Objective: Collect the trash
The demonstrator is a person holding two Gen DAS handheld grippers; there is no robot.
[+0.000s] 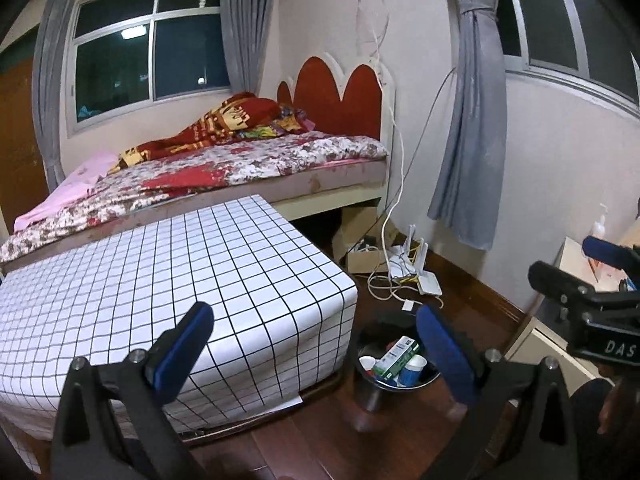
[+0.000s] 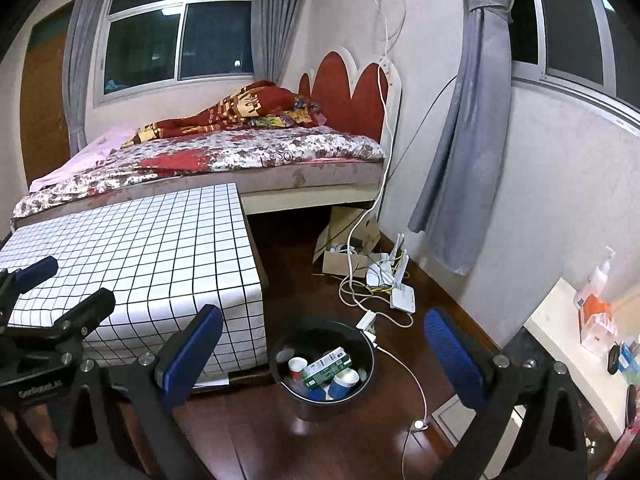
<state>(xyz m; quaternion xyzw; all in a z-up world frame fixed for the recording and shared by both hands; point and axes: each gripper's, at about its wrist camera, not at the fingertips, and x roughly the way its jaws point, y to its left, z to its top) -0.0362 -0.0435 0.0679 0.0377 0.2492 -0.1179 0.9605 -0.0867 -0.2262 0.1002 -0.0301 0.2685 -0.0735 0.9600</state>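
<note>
Trash sits in the black bin (image 2: pixel 322 364) on the wood floor, beside the grid-cloth table (image 2: pixel 160 256).

Green carton (image 2: pixel 326 366) lies tilted among paper cups (image 2: pixel 346 380), long axis rising rightward (toward the wall); left gripper (image 1: pixel 316 344) and right gripper (image 2: pixel 324 348) both gape, empty.

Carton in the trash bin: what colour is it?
Green and white. The carton lies among paper cups in the black trash bin, clearest in the right wrist view.

Both wrist views aimed downward across the floor toward the bed (image 1: pixel 248 160), side by side, left nearer the bench (image 1: pixel 160 272); sharing bin (image 2: pixel 322 364), bench, bed, router (image 2: pixel 402 294).
</note>
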